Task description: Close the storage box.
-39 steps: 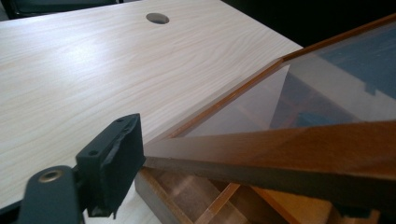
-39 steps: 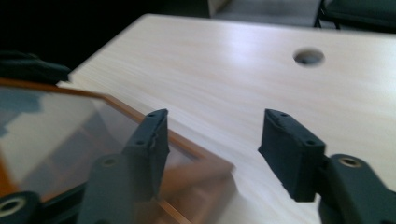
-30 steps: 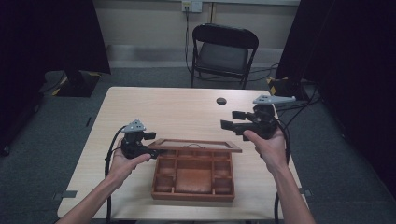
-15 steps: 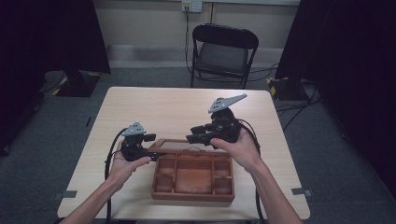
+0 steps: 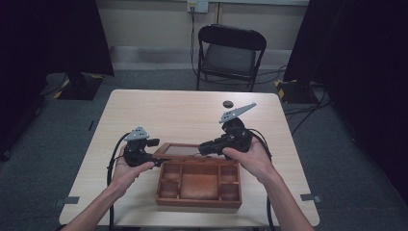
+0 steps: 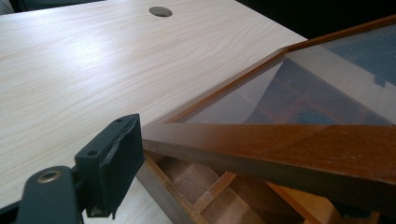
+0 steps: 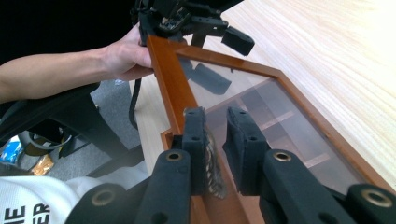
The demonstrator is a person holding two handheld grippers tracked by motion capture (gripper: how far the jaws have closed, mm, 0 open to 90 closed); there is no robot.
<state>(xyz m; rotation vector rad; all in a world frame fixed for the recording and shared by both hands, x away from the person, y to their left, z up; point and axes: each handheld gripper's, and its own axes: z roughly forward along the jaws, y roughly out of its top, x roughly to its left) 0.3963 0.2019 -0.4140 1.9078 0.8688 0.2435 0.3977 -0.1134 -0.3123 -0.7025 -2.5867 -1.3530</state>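
Note:
A brown wooden box with several compartments sits near the table's front edge. Its glass lid, framed in wood, is raised at a tilt over the box's far side. My left gripper is shut on the lid's left end; one pad presses the frame, and the other is hidden behind it. My right gripper has just been closing on the lid's right end. In the right gripper view its jaws stand close together with the lid's frame edge between them.
The light wooden table stretches beyond the box, with a dark round hole near its far edge. A black folding chair stands behind the table. Cables trail from both grippers off the front edge.
My right gripper has moved left from the table's right side to the lid's right end, and its jaws have closed there. The left gripper and the lid have stayed put.

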